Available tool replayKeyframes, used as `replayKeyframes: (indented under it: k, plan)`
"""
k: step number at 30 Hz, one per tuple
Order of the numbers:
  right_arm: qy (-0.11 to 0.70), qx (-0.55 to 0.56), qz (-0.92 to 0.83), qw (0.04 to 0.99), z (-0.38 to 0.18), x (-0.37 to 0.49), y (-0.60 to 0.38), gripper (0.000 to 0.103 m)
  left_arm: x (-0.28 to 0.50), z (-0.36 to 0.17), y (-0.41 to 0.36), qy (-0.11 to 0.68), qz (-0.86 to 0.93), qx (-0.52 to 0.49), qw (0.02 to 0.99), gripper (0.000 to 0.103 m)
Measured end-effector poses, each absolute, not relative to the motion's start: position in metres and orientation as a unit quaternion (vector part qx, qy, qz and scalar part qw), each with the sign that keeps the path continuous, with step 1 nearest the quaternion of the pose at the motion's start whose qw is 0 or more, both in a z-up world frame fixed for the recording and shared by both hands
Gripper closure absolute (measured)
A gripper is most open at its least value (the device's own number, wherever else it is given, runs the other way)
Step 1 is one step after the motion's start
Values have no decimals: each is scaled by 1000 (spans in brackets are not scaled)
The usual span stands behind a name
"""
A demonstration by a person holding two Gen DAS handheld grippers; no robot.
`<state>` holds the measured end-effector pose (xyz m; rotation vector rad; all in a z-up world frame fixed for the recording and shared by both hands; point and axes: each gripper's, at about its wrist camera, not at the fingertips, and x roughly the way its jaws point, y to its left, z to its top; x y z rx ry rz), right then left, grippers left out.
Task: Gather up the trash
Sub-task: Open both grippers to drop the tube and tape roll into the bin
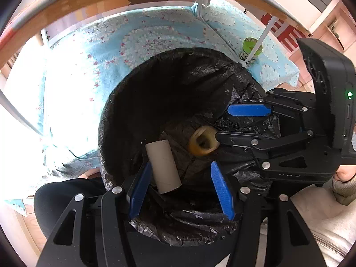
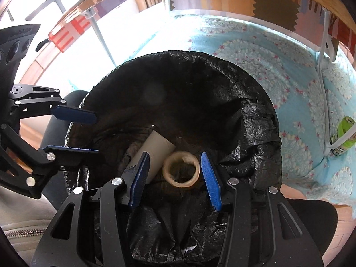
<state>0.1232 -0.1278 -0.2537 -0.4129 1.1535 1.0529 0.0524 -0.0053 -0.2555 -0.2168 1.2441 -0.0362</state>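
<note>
Two grippers hang over one bin lined with a black bag (image 1: 178, 89): the left gripper (image 1: 181, 189) has its two blue fingers (image 1: 138, 191) apart, nothing pressed between them. One cardboard tube (image 1: 163, 165) lies loose inside the bag. The right gripper (image 2: 174, 178) also has its fingers apart, one yellowish tape ring (image 2: 181, 172) between them, blurred and seemingly unpinched; one green can (image 1: 250, 50) stands on the blue rug (image 1: 144, 44).

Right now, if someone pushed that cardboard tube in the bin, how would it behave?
The cardboard tube looks hollow and thin-walled, so it is probably very light and would crush under a hard squeeze. It is round and lies on the loose bin liner, so it would likely roll.
</note>
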Motion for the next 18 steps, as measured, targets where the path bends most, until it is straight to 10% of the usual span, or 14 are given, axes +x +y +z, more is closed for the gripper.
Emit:
replayKeyframes:
  k: [18]
  plan:
    - [488,-166,475,713,-216,127,-135,55,41,-195,11,517,-4,-105,849,49]
